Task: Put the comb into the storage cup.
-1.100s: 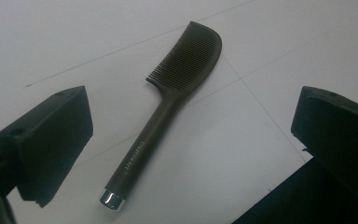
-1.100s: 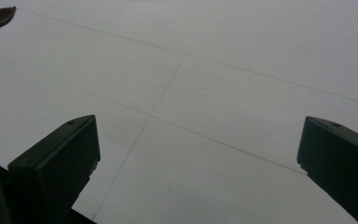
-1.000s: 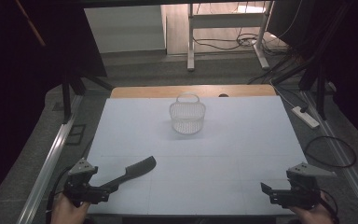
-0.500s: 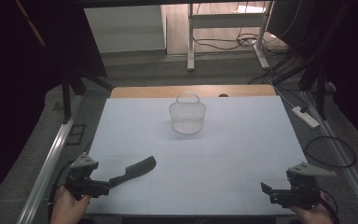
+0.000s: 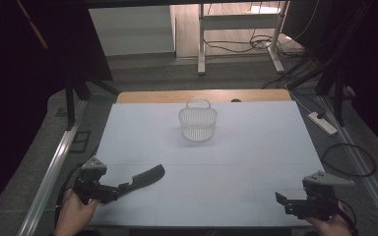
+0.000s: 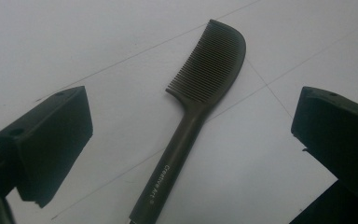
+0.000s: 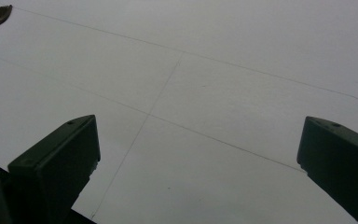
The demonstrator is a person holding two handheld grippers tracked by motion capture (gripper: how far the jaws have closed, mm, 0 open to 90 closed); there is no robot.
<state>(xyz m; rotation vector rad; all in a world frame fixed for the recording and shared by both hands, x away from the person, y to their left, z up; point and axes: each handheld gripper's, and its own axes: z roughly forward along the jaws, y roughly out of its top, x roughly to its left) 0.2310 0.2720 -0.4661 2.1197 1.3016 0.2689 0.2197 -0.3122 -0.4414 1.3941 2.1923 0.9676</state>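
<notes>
- At 7 o'clock on the white table (image 5: 256, 147), the left gripper (image 5: 123, 189) sits with its 2 jaws wide apart, the dark comb (image 6: 200, 102) lying flat between them, untouched.
- Comb handle points back toward the gripper, teeth end toward 1 o'clock; the white wire basket (image 5: 198, 121) stands well apart at 12 o'clock.
- At 5 o'clock, the right gripper (image 5: 281, 199) idles, jaws apart over bare table.
- Step in hand looks like the approach to grasp; next, lower and close on the handle squarely.

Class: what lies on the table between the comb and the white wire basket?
Nothing: in the high view the stretch of white table between the comb and the basket is bare.
</notes>
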